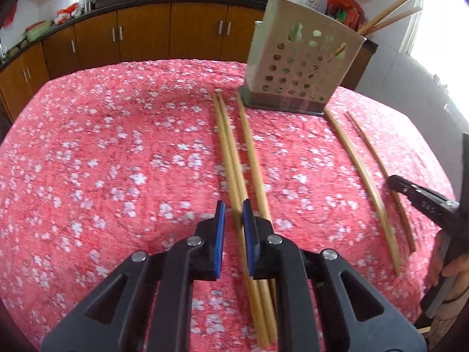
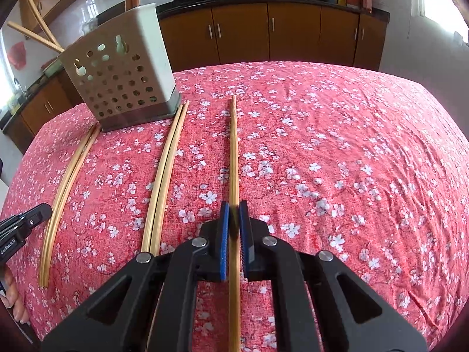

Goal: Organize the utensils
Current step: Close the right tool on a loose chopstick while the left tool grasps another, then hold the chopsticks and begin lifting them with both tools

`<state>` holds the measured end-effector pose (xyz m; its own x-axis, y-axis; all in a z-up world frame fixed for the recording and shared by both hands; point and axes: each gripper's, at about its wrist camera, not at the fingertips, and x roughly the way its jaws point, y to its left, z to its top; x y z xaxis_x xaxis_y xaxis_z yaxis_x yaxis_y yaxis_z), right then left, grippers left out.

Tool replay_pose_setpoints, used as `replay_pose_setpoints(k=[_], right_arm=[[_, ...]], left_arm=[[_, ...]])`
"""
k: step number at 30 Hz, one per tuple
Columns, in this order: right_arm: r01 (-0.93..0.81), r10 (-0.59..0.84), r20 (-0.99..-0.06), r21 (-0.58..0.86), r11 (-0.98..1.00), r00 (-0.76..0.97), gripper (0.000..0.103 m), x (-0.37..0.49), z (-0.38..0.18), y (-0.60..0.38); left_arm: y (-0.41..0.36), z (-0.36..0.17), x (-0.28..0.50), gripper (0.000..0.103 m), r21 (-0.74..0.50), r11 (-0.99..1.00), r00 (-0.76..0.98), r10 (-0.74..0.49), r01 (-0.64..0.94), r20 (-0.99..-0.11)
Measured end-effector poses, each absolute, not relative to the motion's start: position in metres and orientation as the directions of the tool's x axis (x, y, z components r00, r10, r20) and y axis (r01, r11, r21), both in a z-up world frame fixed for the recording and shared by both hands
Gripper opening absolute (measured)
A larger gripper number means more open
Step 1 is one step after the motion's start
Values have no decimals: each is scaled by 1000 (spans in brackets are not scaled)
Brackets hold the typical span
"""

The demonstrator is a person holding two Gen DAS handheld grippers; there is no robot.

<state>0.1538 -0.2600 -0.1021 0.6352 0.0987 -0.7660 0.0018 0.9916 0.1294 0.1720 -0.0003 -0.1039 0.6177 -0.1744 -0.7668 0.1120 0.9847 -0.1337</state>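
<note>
A pair of wooden chopsticks (image 1: pixel 231 161) lies lengthwise on the pink floral cloth, and my left gripper (image 1: pixel 234 214) is shut on it near its close end. A third chopstick (image 1: pixel 252 158) lies just right of the pair and runs under the right finger. My right gripper (image 2: pixel 233 214) is shut on a single chopstick (image 2: pixel 233 146) that points away across the cloth. The perforated white utensil holder (image 1: pixel 299 67) (image 2: pixel 123 76) stands upright at the far side, with several chopsticks (image 1: pixel 387 14) (image 2: pixel 38 32) sticking out of it.
More chopsticks (image 1: pixel 363 170) (image 2: pixel 164 182) lie loose on the pink cloth (image 1: pixel 117 161) (image 2: pixel 351 161) in front of the holder. A finger of the other gripper (image 1: pixel 422 202) (image 2: pixel 26 223) shows at each frame's edge. Wooden cabinets (image 1: pixel 146 38) and a counter with woks stand behind the table.
</note>
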Motion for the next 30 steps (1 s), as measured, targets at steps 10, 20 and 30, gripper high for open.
replay_pose_setpoints(k=[10,20,30], right_arm=[[-21,116,-772,131,991,625,9,154,-98,-262],[12,57,-759,86,996,649,8,165,-99,-274],[37,46,-757,92,995,652,9,179,-99,-284]], left_arm=[[-1,-107,176,9,-77,993,622,-115,88,-775],[53,-105,208,9,-97,992,641,-25,-78,-767],[57,-104,210,10,-108,991,649,-29,-82,-760]])
